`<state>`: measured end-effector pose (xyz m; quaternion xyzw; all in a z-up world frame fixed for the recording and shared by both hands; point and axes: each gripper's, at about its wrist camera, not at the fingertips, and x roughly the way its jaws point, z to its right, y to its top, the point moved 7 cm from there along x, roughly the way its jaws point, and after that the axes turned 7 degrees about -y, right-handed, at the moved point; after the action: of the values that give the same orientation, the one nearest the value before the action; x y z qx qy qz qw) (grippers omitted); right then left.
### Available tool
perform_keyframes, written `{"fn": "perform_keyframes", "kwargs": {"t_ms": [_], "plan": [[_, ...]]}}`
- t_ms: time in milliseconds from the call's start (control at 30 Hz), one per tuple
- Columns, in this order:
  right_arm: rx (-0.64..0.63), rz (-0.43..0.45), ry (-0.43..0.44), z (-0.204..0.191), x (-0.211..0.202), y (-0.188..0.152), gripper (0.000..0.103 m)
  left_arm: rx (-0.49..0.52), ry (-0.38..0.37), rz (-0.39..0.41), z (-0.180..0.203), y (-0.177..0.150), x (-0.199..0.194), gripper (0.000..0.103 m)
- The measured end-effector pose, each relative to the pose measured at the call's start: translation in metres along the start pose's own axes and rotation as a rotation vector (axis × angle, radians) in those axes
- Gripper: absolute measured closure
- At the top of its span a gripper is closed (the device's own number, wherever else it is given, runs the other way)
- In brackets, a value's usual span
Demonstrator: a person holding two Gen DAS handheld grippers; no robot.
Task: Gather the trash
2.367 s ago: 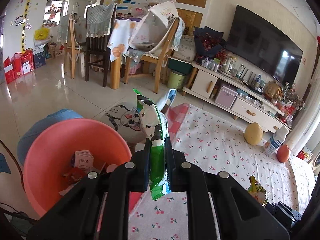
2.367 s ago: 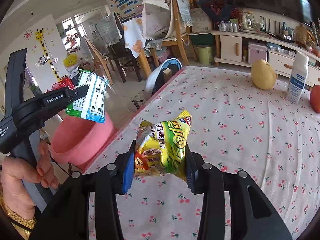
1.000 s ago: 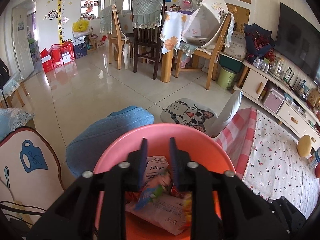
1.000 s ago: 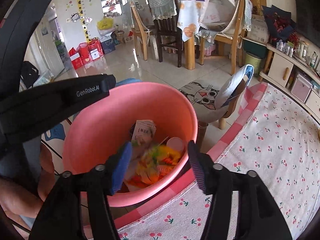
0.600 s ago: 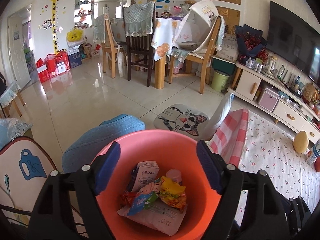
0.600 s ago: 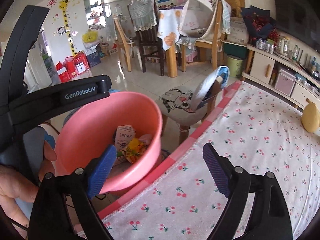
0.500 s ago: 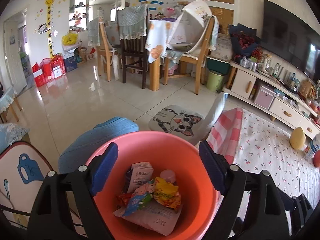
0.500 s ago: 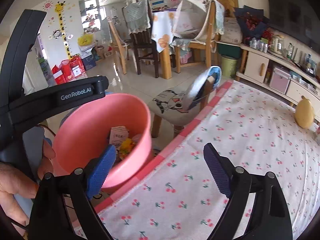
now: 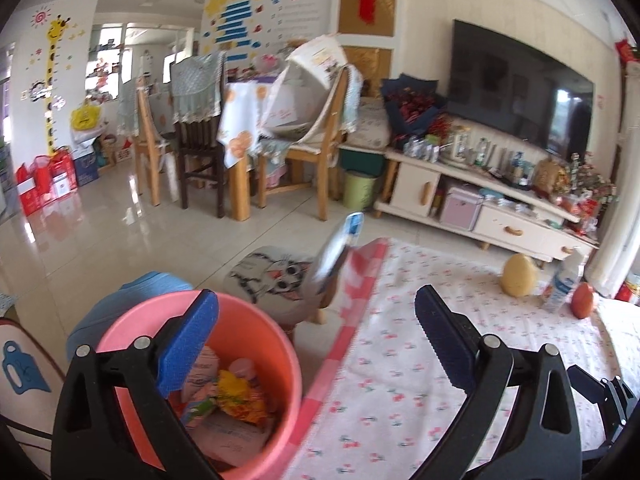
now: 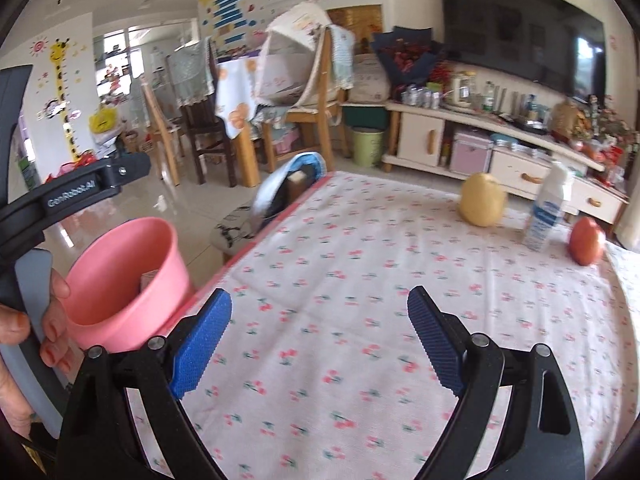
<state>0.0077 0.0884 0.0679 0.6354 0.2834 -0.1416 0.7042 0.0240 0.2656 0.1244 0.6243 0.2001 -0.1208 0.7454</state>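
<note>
Left gripper (image 9: pixel 316 332): fingers had just spread to their widest, nothing between them; one blue pad over the rim of the pink bucket (image 9: pixel 280 344).
Right gripper (image 10: pixel 320 320): fingers wide apart, had just been opening, empty, above the cherry-print surface (image 10: pixel 360 280).
Pink bucket: beside the surface's red-checked edge; held the trash (image 9: pixel 236 396) — yellow snack bag, small carton, crumpled wrappers.
Far end of surface: yellow pear (image 10: pixel 482 199), white bottle (image 10: pixel 546 216), red fruit (image 10: pixel 586 241), standing near one another.
Hand (image 10: pixel 24 332): on the left gripper's handle beside the bucket
</note>
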Motion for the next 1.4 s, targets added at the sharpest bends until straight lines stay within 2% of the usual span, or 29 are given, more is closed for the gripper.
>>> {"fn": "perform_keyframes", "kwargs": {"t_ms": [267,533,700,933,1400], "plan": [[0.056,0.075,-0.171,0.076,-0.060,-0.013,0.014,0.097,-0.164,0.076,0.086,-0.008,-0.034,0.004],[0.132,0.154,-0.302,0.133,-0.137,-0.027,0.014,0.184,-0.262,0.093,0.148,-0.026,-0.090,0.004],[0.190,0.213,-0.362,0.162,-0.188,-0.033,0.012,0.205,-0.277,0.077,0.166,-0.041,-0.130,0.004],[0.204,0.292,-0.435,0.181,-0.249,-0.043,0.010,0.203,-0.312,0.117,0.178,-0.050,-0.186,0.004],[0.191,0.373,-0.452,0.181,-0.303,-0.050,0.009,0.248,-0.287,0.218,0.199,-0.047,-0.249,0.004]]}}
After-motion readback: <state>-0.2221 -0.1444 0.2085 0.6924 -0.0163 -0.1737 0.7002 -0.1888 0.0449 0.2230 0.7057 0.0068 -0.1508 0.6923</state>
